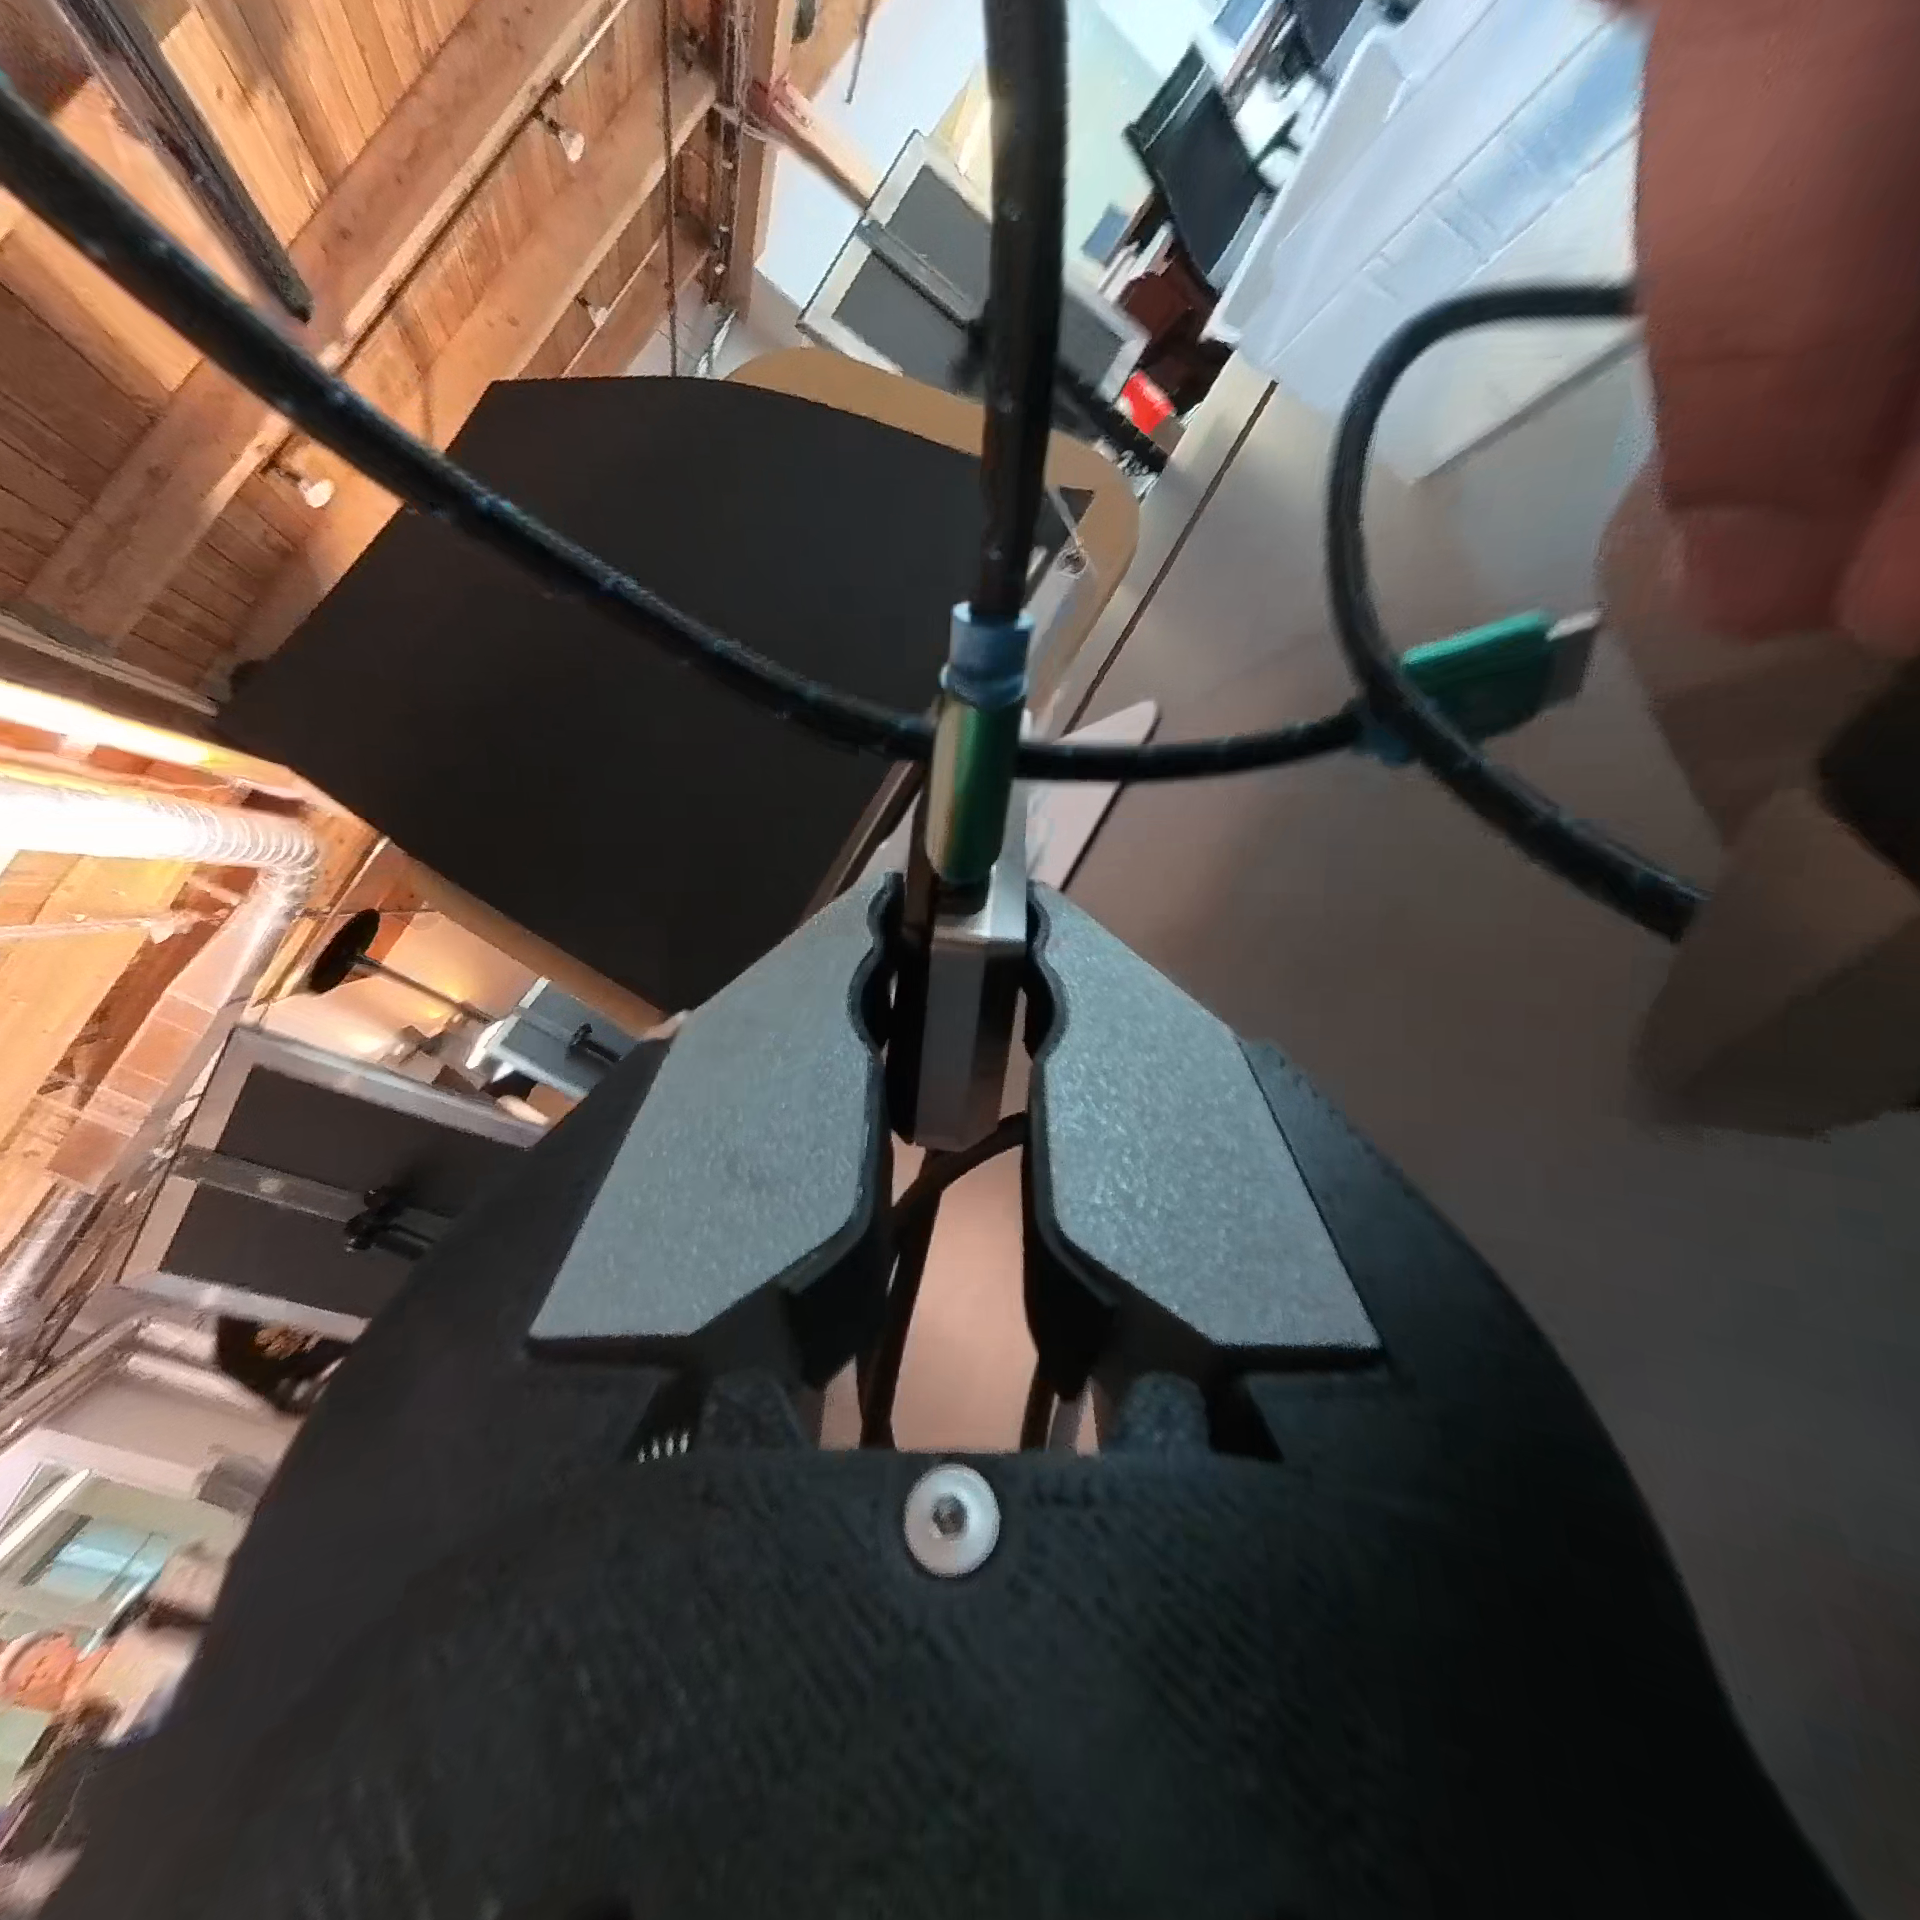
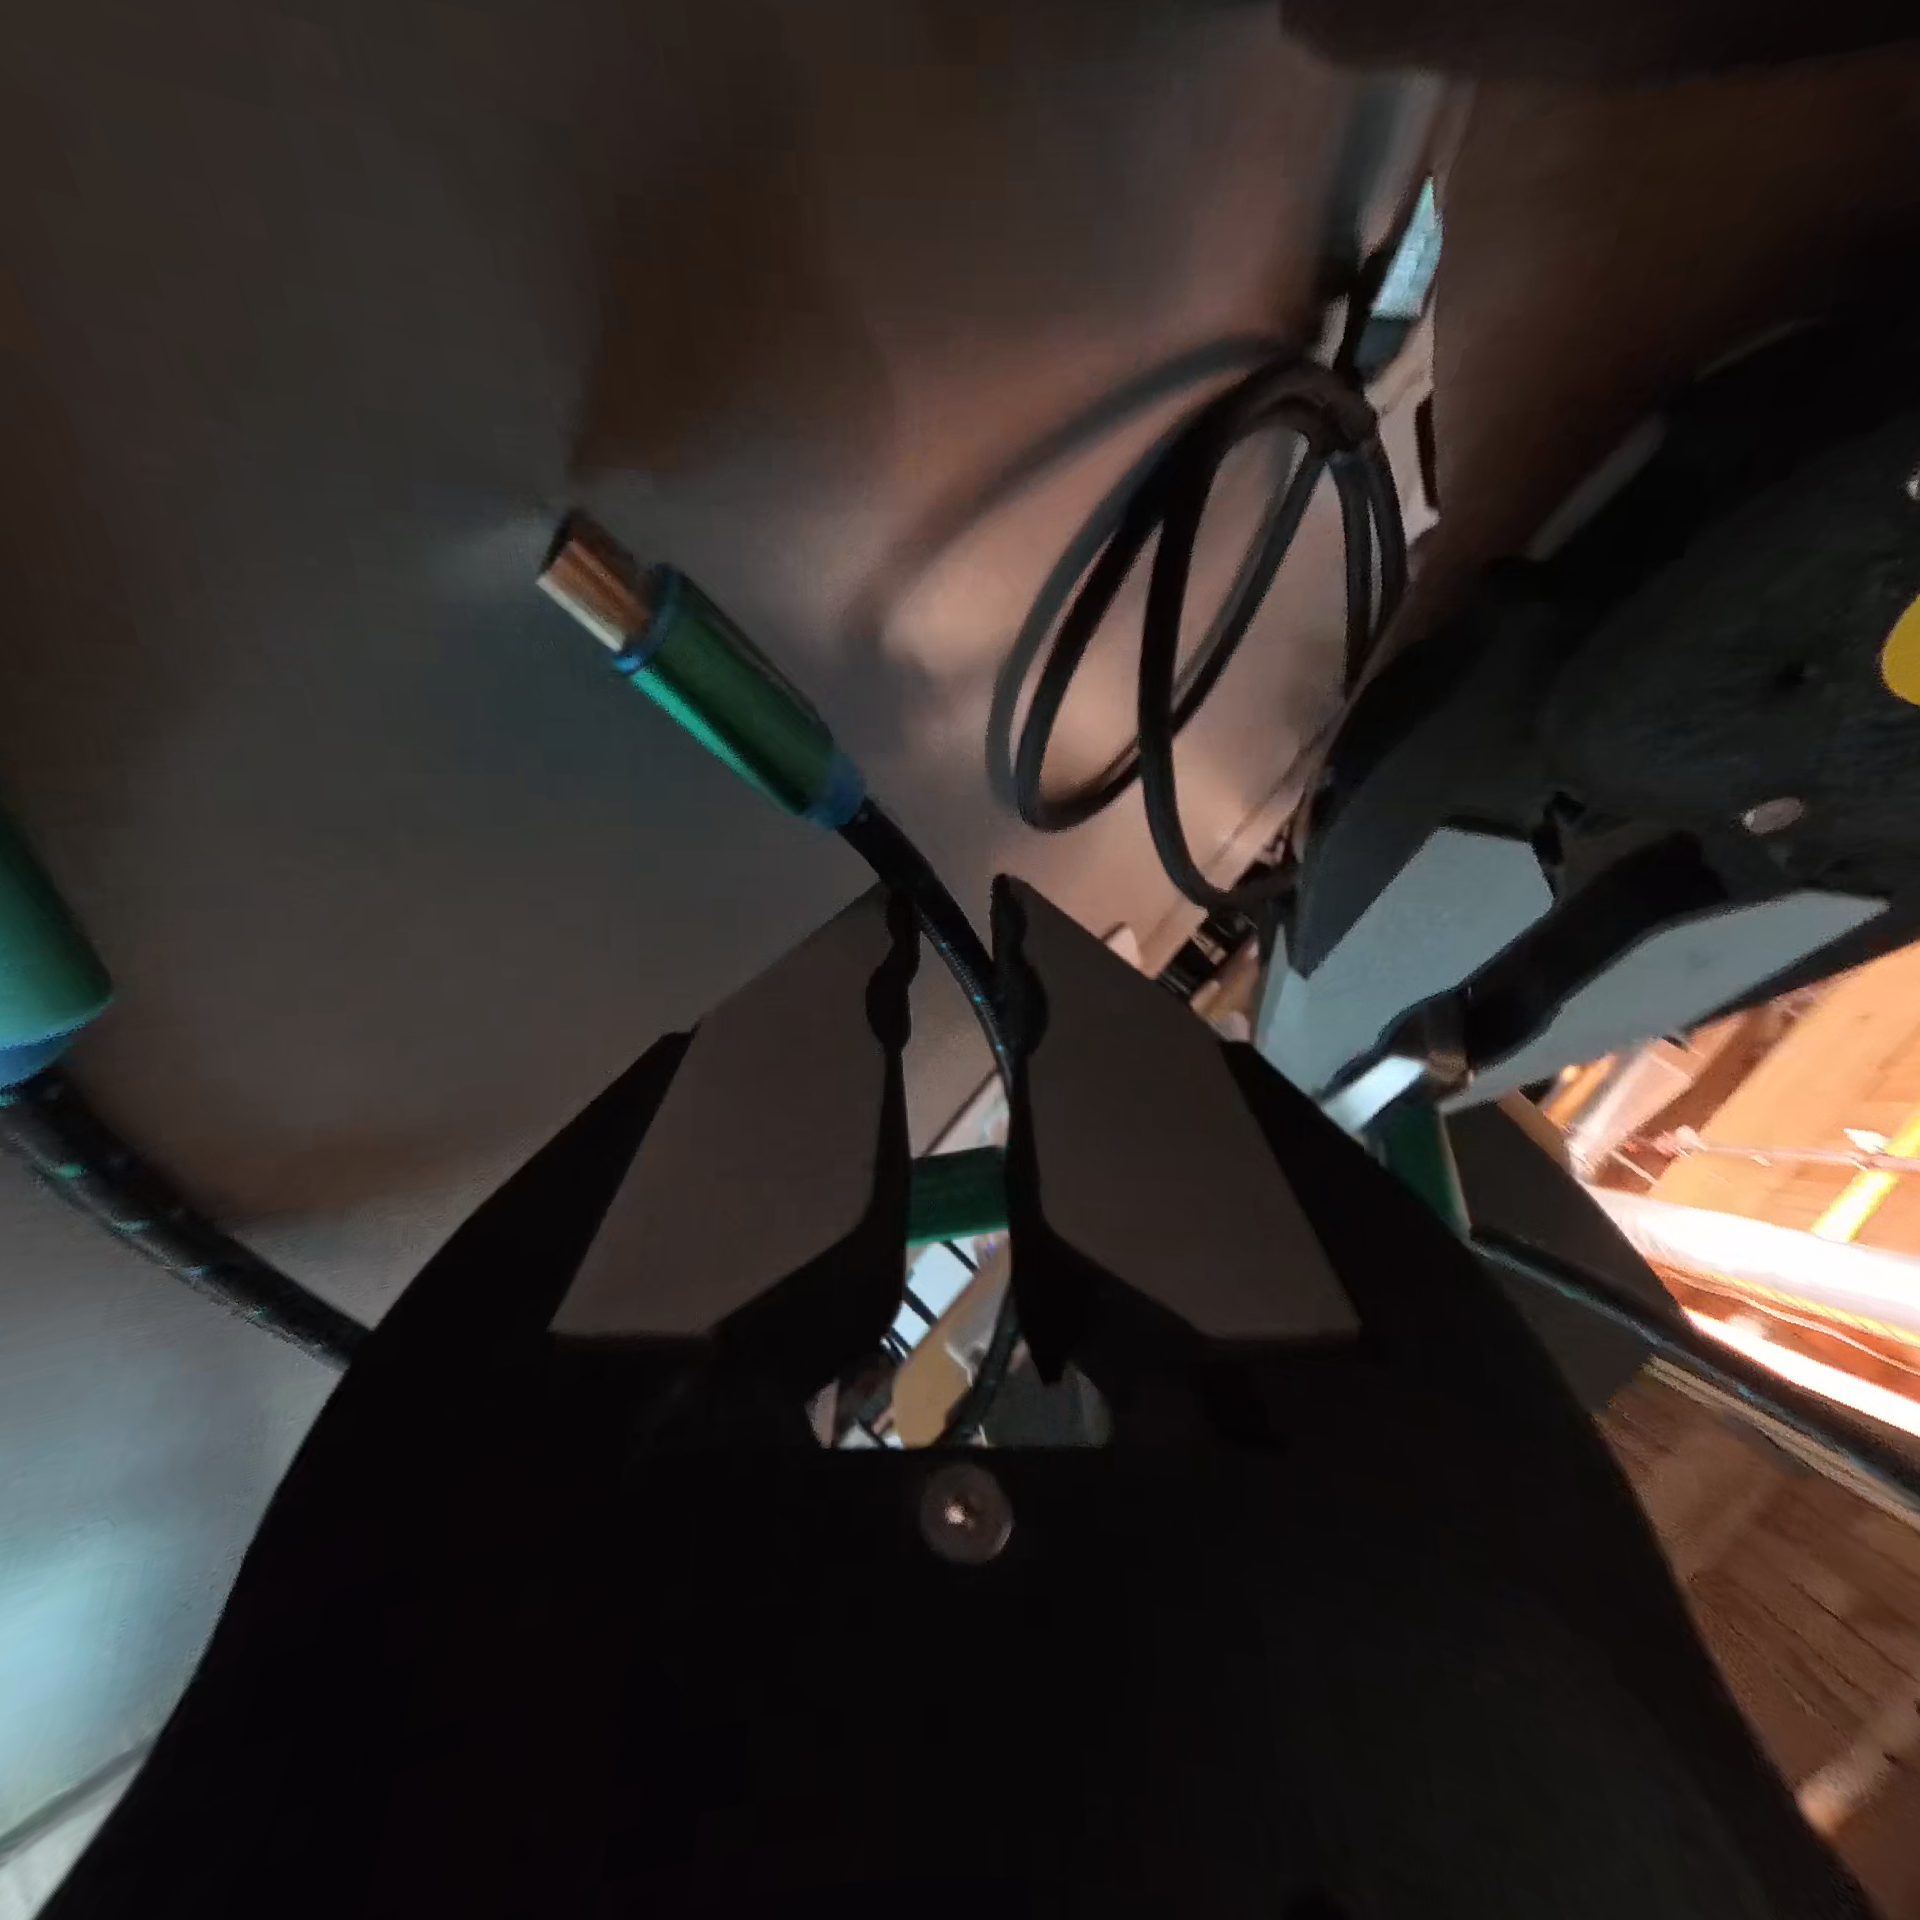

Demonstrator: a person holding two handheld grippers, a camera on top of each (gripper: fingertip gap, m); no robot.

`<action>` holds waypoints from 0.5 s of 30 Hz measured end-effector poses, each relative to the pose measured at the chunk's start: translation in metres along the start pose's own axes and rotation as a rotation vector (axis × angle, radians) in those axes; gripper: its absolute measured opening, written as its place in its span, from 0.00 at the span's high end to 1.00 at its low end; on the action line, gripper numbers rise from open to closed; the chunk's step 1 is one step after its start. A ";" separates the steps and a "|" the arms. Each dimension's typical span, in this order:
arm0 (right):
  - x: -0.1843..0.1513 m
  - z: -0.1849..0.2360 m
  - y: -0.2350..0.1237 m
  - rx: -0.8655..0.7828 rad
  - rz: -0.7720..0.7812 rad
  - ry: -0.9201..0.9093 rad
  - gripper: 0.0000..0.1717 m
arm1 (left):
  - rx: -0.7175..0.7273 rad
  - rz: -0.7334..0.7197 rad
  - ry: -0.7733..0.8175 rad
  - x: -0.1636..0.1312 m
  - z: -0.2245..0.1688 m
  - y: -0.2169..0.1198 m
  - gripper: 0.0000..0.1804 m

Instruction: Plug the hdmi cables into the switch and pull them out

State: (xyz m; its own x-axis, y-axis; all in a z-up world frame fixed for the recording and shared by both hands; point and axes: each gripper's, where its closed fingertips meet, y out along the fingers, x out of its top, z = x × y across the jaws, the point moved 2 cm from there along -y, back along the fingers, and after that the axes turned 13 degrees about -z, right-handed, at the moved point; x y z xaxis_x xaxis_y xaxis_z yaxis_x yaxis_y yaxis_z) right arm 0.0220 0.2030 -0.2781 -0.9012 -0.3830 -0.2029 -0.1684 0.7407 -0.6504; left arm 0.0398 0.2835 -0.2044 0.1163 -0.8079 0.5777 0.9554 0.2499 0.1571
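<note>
In the left wrist view my left gripper (image 1: 961, 925) is shut on a small silver switch (image 1: 961, 1023), with both pads pressed on its sides. A green HDMI plug (image 1: 977, 769) sits in the switch's top, and its black cable rises upward. A second green plug (image 1: 1486, 675) hangs free at the right. In the right wrist view my right gripper (image 2: 951, 914) is open. A black cable (image 2: 971, 966) runs between its fingers and lies against the right one, with a gap to the left pad. That cable ends in a free green plug (image 2: 717, 696) ahead.
A blurred hand (image 1: 1766, 312) fills the upper right of the left wrist view. A black chair back (image 1: 623, 623) stands behind. In the right wrist view my left gripper (image 2: 1382, 1023) is at the right, a coiled black cable (image 2: 1195, 582) lies beyond, and another green plug (image 2: 42, 966) is at the left edge. The left gripper's tips are roughly 11 centimetres from the right gripper's.
</note>
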 end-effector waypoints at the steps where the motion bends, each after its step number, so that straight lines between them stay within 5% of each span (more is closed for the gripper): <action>1: -0.004 -0.005 -0.002 -0.033 0.012 -0.008 0.96 | 0.029 0.032 0.001 -0.005 0.005 0.000 0.89; 5: -0.031 -0.041 -0.026 -0.254 0.078 -0.016 0.99 | 0.181 0.175 -0.068 -0.032 0.035 -0.008 0.89; 11: -0.117 -0.108 -0.109 -0.804 0.417 0.075 1.00 | 0.373 0.268 -0.148 -0.056 0.073 -0.030 0.89; 13: -0.130 -0.098 -0.113 -0.781 0.463 0.152 1.00 | 0.384 0.267 -0.159 -0.056 0.075 -0.032 0.89; 15: -0.121 -0.060 -0.087 -0.566 0.398 0.184 1.00 | 0.372 0.266 -0.151 -0.056 0.073 -0.031 0.90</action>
State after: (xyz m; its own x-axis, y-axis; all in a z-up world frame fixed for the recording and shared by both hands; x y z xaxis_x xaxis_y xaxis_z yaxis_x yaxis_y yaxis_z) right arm 0.1212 0.2183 -0.1534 -0.9818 0.0382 -0.1862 0.0507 0.9967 -0.0628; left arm -0.0162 0.3595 -0.1829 0.2761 -0.6102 0.7425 0.7327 0.6336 0.2482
